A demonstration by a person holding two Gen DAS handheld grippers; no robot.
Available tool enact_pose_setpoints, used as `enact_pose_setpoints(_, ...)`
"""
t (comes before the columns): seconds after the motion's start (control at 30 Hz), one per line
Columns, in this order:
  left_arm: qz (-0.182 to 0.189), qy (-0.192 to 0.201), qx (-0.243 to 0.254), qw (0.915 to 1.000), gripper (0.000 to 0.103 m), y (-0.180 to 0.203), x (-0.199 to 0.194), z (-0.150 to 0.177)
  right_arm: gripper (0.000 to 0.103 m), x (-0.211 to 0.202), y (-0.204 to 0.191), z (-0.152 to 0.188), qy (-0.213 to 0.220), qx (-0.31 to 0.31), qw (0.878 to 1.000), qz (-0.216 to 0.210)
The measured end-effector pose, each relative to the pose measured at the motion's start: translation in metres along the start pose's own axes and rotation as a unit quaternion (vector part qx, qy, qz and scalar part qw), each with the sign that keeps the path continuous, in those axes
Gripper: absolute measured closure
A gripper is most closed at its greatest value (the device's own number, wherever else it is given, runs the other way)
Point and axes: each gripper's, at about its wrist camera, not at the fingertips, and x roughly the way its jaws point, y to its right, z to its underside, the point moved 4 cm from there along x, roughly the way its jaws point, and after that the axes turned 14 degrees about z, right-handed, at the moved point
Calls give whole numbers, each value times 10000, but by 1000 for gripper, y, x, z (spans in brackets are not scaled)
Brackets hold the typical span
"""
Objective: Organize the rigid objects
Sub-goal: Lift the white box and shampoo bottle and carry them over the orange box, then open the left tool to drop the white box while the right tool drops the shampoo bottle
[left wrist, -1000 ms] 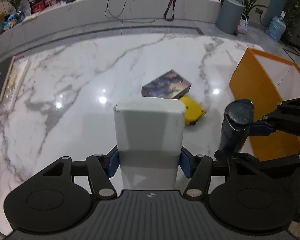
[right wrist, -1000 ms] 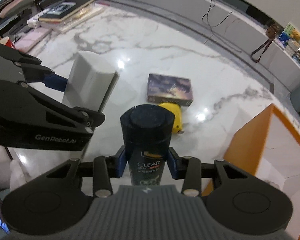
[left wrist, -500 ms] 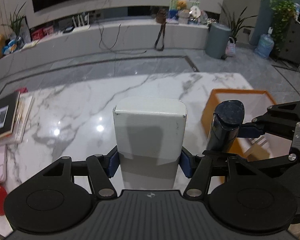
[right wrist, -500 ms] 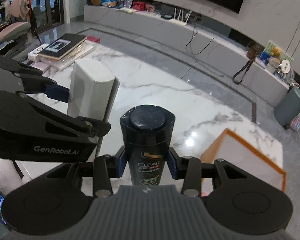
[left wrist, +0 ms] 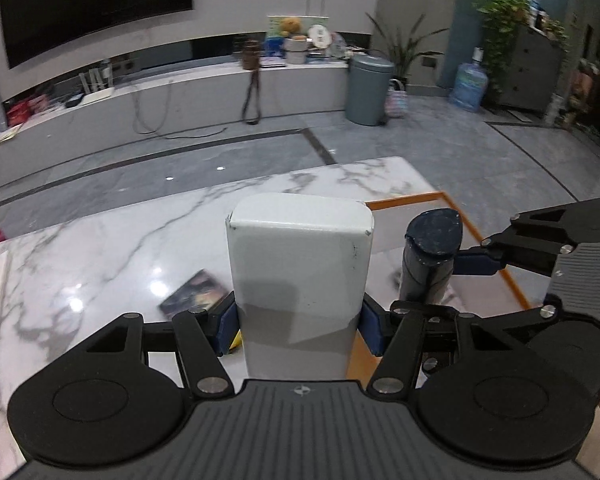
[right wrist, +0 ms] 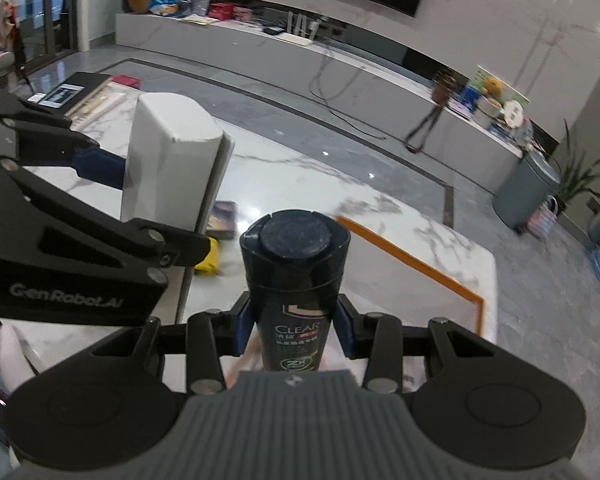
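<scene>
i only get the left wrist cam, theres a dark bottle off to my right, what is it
Observer: A dark shampoo bottle; the right wrist view shows CLEAR printed on its front label.
Operator: is the right gripper actually holding it
Observer: Yes, the right gripper has a blue pad pressed on each side of the bottle, below the cap.
Operator: anything yellow on the table, i see just a sliver
Observer: A yellow object lies on the marble table, close to the book, partly hidden behind the left gripper's arm.
</scene>
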Motion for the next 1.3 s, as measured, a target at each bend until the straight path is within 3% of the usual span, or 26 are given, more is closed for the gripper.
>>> enact_pose_setpoints(0.3, 442, -267, 63, 9986, 34, 19, 34, -5, 61, 21, 28, 20, -270, 114, 9994, 195)
enact_pose_setpoints(0.43, 534, -253, 76, 9982, 34, 22, 42, -8, 61, 34, 41, 29, -417, 178, 9987, 249)
enact_pose_setpoints(0.6, 913, -183, 178, 9955, 34, 38, 52, -16, 61, 49, 57, 39, -596, 204, 9972, 400)
enact_pose_setpoints(0.73, 867, -224, 384, 9952, 34, 48, 67, -20, 61, 65, 61, 47, -775, 230, 9959, 403)
enact_pose_setpoints(0.87, 1344, -238, 163, 9905, 34, 51, 78, -20, 61, 77, 64, 56, -890, 269, 9950, 355)
enact_pose_setpoints(1.0, 1026, -491, 172, 9934, 34, 50, 101, -17, 61, 90, 69, 64, -1075, 280, 9933, 326)
enact_pose_setpoints(1.3, 1095, -631, -172, 9918, 34, 35, 135, -9, 61, 123, 67, 74, -1316, 423, 9903, 98)
